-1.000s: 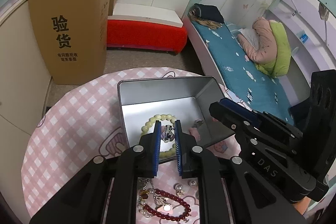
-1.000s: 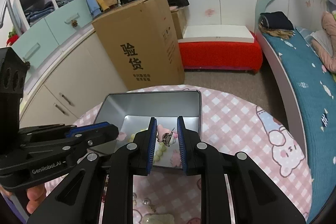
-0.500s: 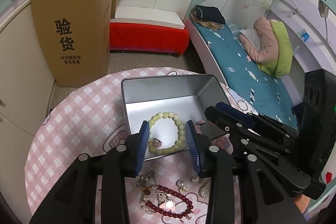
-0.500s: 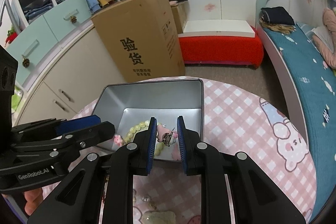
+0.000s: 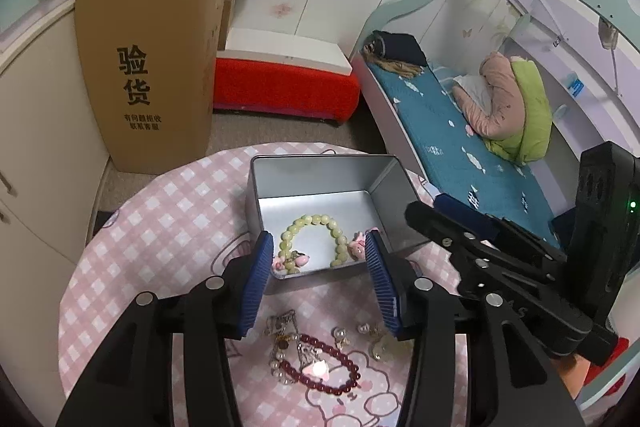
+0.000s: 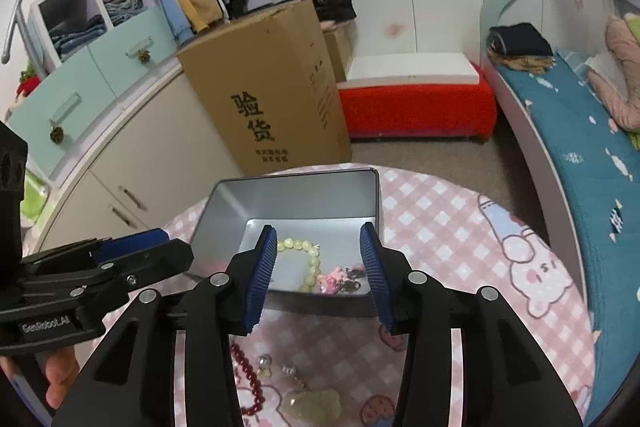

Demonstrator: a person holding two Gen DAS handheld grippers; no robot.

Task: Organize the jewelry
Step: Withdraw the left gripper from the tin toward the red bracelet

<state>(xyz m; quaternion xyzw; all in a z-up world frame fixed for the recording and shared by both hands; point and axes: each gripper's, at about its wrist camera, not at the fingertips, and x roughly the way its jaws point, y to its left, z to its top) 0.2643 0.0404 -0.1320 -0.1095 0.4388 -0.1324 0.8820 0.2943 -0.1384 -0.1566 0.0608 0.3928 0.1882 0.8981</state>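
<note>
On the round pink-checked table (image 5: 168, 211), the open rectangular silver tin (image 5: 320, 183) already holds my pale green bead bracelet (image 5: 316, 227) and small pink charms (image 6: 334, 277). Both my left claw (image 5: 316, 271) and right claw (image 6: 318, 267) hang spread wide and empty over its near edge. Next I'd drop low over the dark red bead bracelet (image 5: 320, 367) on the table, close gently across its beads, and avoid snagging the tangled chain beside it.

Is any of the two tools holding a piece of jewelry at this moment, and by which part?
Nothing is held. The left tool and the right tool are both open, empty, above the rectangular silver metal tin.
</note>
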